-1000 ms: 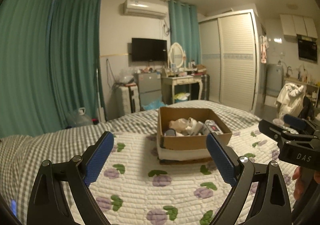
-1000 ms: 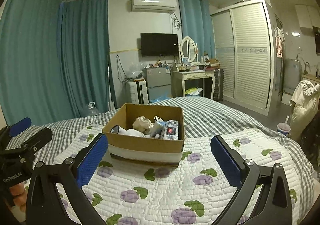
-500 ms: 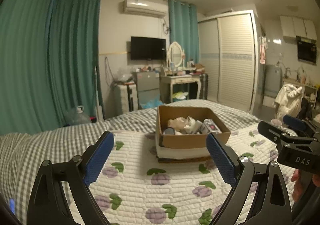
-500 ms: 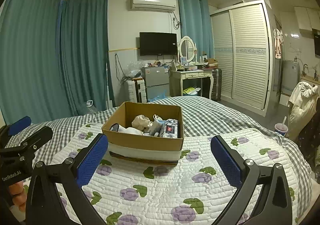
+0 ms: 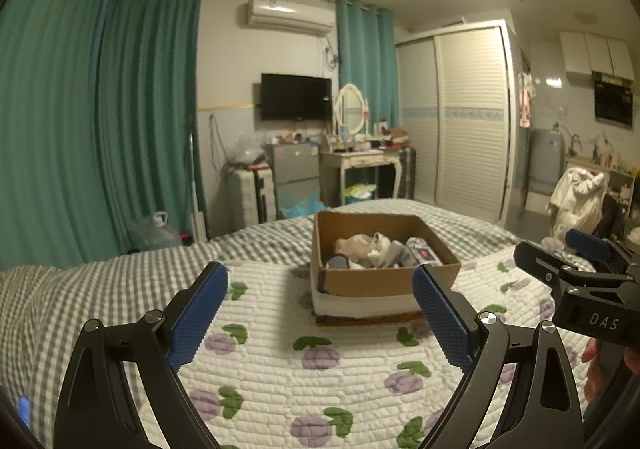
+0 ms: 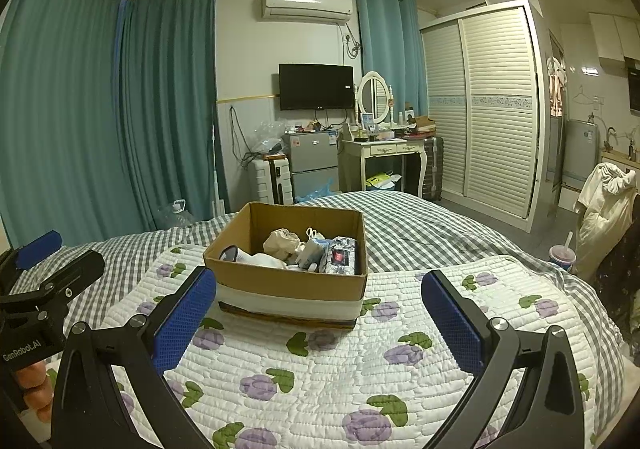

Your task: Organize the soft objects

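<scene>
The box (image 5: pixel 384 281) sat a bit higher mid-frame than before. The left claw (image 5: pixel 320 313) and right claw (image 6: pixel 320 309) were both spread wide, holding nothing, low over the quilt (image 6: pixel 320 369).

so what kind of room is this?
Likely a studio-style bedroom: a bed with a white floral quilt, a white louvred sliding wardrobe, and a black wall-mounted TV.

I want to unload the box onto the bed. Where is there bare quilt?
Free: the floral quilt between the cardboard box and both open grippers, left gripper and right gripper, and right of the box. Crowded: inside the box.
</scene>
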Action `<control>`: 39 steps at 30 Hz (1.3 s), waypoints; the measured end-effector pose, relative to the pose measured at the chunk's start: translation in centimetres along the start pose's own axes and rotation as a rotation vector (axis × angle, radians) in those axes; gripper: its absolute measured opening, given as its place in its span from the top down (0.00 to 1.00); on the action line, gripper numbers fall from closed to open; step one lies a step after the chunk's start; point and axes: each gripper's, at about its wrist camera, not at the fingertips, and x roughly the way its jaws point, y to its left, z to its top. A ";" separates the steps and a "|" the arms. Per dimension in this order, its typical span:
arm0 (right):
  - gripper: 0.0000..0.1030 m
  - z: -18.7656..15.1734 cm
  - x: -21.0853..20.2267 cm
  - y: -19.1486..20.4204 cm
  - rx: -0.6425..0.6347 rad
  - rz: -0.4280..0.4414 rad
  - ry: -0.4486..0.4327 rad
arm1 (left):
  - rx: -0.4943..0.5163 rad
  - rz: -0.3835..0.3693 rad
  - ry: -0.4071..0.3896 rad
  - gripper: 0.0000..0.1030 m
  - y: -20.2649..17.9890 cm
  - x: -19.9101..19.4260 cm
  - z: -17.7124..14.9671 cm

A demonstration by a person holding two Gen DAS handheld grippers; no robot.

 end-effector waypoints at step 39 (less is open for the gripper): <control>0.00 -0.3 0.1 0.3 0.009 -0.003 0.008 | -0.003 0.002 0.013 0.08 0.3 0.5 -0.4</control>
